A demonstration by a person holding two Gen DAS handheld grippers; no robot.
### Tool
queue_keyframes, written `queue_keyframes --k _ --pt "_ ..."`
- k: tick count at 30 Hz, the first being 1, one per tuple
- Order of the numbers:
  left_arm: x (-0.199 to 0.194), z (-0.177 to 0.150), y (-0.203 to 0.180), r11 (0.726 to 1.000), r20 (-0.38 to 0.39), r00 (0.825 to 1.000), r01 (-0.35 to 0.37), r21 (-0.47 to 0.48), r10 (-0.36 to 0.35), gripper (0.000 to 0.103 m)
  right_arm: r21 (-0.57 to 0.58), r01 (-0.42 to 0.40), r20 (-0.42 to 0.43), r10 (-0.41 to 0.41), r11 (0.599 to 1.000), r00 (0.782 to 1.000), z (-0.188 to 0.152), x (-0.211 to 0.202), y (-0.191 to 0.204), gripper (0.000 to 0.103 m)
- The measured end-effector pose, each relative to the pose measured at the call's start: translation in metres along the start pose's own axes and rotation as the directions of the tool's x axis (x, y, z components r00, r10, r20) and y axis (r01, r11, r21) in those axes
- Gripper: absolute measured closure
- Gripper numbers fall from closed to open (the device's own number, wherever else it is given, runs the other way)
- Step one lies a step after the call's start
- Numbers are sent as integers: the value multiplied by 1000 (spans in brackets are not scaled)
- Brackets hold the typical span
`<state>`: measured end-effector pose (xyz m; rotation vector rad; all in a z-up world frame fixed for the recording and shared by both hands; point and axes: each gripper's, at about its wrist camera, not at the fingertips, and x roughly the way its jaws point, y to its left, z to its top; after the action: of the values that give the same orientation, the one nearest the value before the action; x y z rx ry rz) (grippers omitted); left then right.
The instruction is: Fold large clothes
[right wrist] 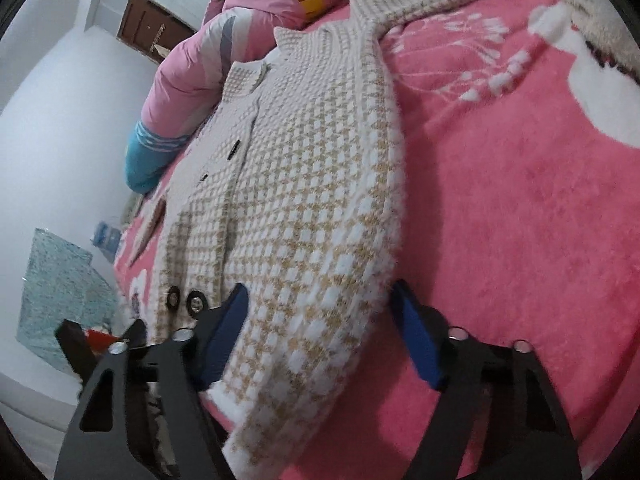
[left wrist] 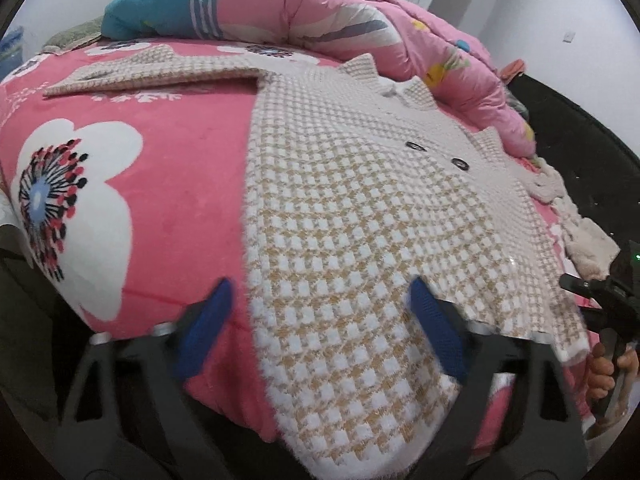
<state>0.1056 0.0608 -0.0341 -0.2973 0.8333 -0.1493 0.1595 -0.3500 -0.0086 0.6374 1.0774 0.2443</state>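
A tan-and-white checked knit cardigan (left wrist: 360, 208) lies spread flat on a pink flowered blanket (left wrist: 168, 184), one sleeve stretched out to the far left. My left gripper (left wrist: 320, 304) is open, its blue pads astride the cardigan's near left hem corner. The cardigan also shows in the right wrist view (right wrist: 312, 200), with dark buttons near its front edge. My right gripper (right wrist: 320, 312) is open, its pads on either side of the near right hem corner. Neither gripper holds the cloth. The right gripper and the hand on it show at the edge of the left wrist view (left wrist: 608, 320).
A rolled pink quilt (left wrist: 320, 12) lies along the far side of the bed, with a blue pillow (left wrist: 160, 8) at its left end. A fuzzy beige garment (left wrist: 580, 232) lies at the right bed edge. White walls and a brown door (right wrist: 148, 24) stand beyond.
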Motion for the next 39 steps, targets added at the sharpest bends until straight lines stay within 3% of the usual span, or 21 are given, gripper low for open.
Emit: queue_keyframes --k 3,10,12,16,20,21,22,26,29,33,36,39 --pt "3 -3 2 1000 -17 1000 15 -3 -15 41 25 -43 -23 44 999 999 -5 1 -4 48" --pt "17 6 14 996 -37 999 37 -79 -39 54 9 -40 -6 40 999 999 6 23 -5 66" --pt "18 6 19 994 -47 998 28 -109 -34 62 16 -38 -12 38 999 999 11 29 -6 70" --pt "5 0 25 990 -57 997 42 -131 -50 67 43 -70 -28 71 997 997 4 17 -11 85" --pt "11 -4 23 993 -91 996 -6 -116 -4 76 41 -54 -35 55 998 998 -1 13 -12 95" --pt "10 0 18 995 -90 996 -25 -92 17 92 25 -47 -21 48 999 999 2 7 -7 95" --pt "6 5 14 997 -80 996 -32 -69 27 94 -6 -49 10 49 999 999 8 -3 2 95" --pt "-42 20 -7 996 39 996 -79 47 77 96 -136 -53 141 72 989 987 21 -63 42 96" --pt "-70 21 -12 995 62 996 -71 73 66 97 -160 -53 166 80 986 983 20 -88 50 96" --pt "-89 6 -15 994 18 997 -71 88 70 97 -149 -57 160 80 987 984 -1 -111 44 96" --pt "-92 -14 -11 992 -31 995 -89 92 92 97 -106 -21 145 36 994 989 -21 -117 32 96" --pt "-72 -34 -2 991 -103 987 -114 75 122 95 -42 56 74 -53 998 996 -34 -106 5 95"
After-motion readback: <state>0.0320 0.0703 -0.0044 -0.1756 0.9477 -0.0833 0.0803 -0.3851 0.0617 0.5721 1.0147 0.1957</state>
